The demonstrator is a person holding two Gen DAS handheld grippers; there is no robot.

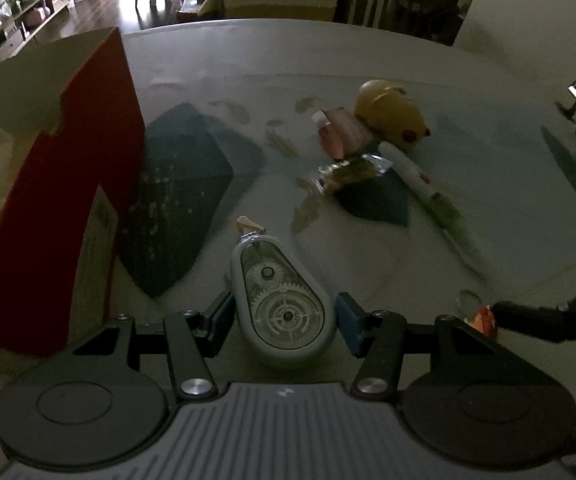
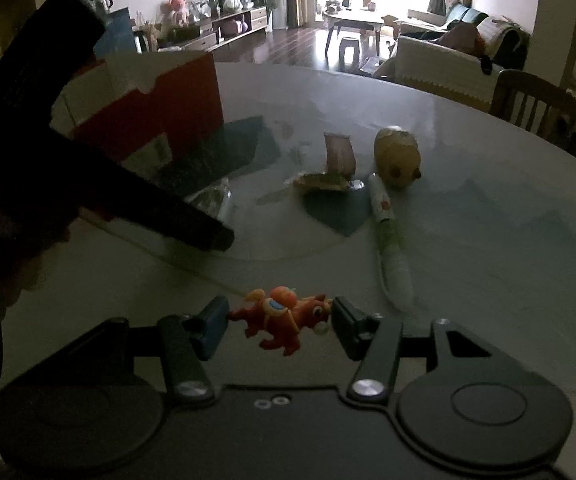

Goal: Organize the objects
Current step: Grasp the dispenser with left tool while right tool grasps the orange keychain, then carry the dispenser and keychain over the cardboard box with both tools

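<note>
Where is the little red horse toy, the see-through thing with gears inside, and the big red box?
red horse toy (image 2: 283, 318), right wrist view, on its body.
correction tape dispenser (image 1: 281, 300), left wrist view, on its clear gear window.
red box (image 1: 67, 184), left wrist view, on its red side.

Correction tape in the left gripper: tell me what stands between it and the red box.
Nothing visible does. The correction tape sits between the fingers of the left gripper, and the red box stands to its left across bare table. The other items lie farther ahead to the right.

Both wrist views low, forward; share table (image 1: 247, 60).
</note>
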